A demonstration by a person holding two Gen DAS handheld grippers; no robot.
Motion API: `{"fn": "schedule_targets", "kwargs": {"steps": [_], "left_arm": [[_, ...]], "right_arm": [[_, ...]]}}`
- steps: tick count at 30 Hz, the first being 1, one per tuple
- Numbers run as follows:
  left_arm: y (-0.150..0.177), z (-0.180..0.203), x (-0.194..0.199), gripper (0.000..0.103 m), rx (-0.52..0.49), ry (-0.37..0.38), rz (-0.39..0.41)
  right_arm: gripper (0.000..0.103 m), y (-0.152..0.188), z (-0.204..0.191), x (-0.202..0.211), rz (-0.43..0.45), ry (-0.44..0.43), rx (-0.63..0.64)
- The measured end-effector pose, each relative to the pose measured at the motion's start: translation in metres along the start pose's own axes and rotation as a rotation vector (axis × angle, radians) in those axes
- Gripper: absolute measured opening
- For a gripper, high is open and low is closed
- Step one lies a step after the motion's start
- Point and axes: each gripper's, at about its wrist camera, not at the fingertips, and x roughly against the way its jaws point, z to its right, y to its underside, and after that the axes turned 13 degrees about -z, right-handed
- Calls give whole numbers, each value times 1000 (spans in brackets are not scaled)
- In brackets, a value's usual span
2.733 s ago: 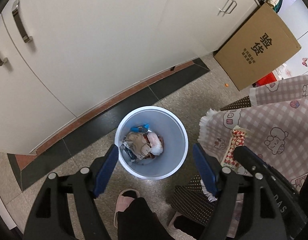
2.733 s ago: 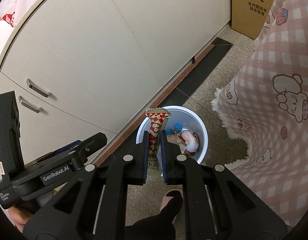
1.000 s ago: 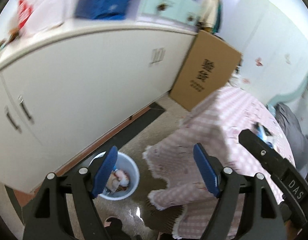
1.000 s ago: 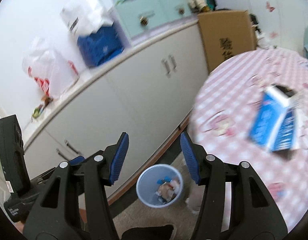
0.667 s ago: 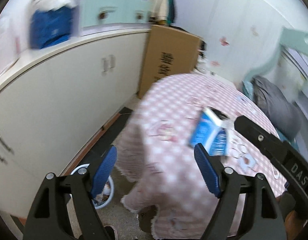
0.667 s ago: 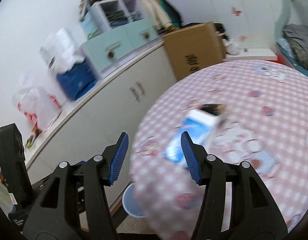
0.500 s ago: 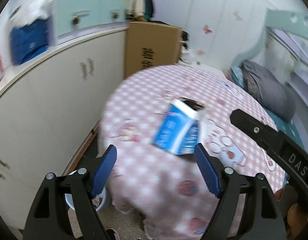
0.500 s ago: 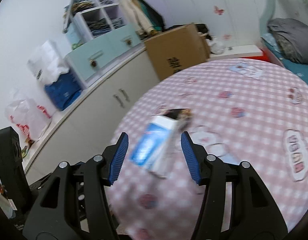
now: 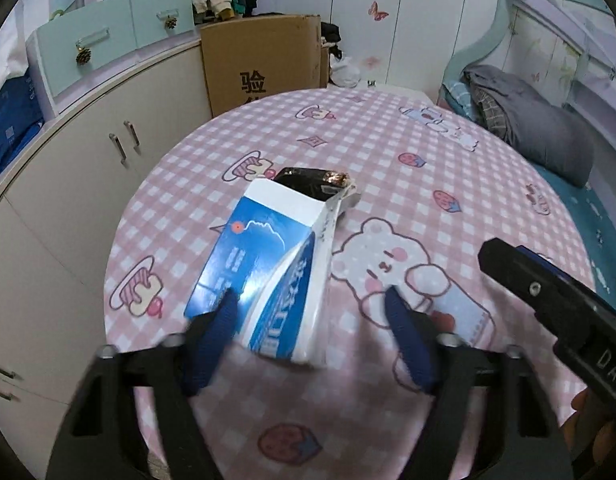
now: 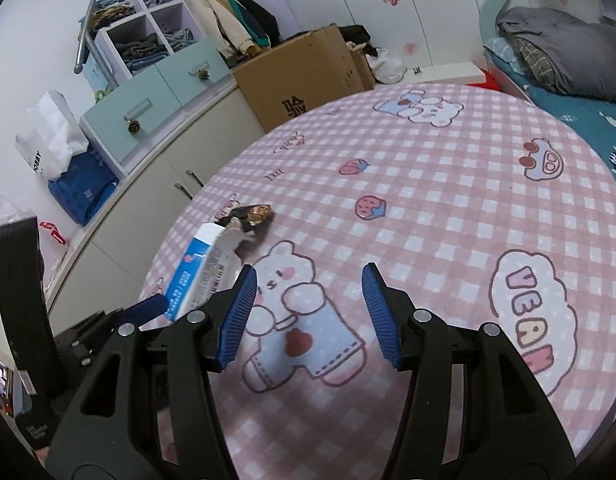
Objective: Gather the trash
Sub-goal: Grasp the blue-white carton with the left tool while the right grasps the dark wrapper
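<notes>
On the round worktop under its pink checked cartoon-print cloth (image 9: 388, 152), a torn-open blue and white cardboard carton (image 9: 263, 264) lies on its side near the edge that faces the cream cupboards (image 9: 67, 200), with a crumpled black and gold foil wrapper (image 9: 312, 178) touching its open far end. The left claw (image 9: 308, 320) sits low over the near end of the carton with its jaws closing; the carton's lower corner lies between them, the left pad looks to be at or on the blue face, and the right pad stands clear of the white side, so nothing is gripped yet. The right claw (image 10: 305, 312) hovers over the bear print beside the carton, its jaws about half apart and empty. The main risk seems to be the carton itself: it is flattened, torn and springy, so a pinch on one corner could fold the panel and let it slip, or swing the long body loose when lifted. The closing pad could also nudge it toward the nearby worktop edge and off onto the floor, or drag the cloth with it. The wrapper, resting against the carton's mouth, may be knocked aside.
</notes>
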Motion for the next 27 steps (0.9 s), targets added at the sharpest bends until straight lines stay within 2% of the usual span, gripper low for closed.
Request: {"fn": "schedule_targets", "kwargs": {"steps": [2,3,6,12,16,22,27], "left_arm": [[-6,-2,-9,41,0,23,-47],[-8,-4,-12,30,4,15,-48],[-6,-14,-8,25,14,40,-12],[-6,-42,17,22,96,32,104],[-10,-66,33,22,159,-20,176],[-15,-93,40,22,222,-65,218],[-19,-112,36,22,255,-81,221]], "right_arm": [[54,-2,1,-5,-9,3,2],[54,-3,1,-7,-13,4,4],[54,-7,0,-13,-23,6,14],[54,-20,-13,-28,-44,13,60],[55,-28,-32,-44,-78,40,128],[61,-46,-63,-71,-109,110,233],[61,-65,-82,-100,-142,159,292]]}}
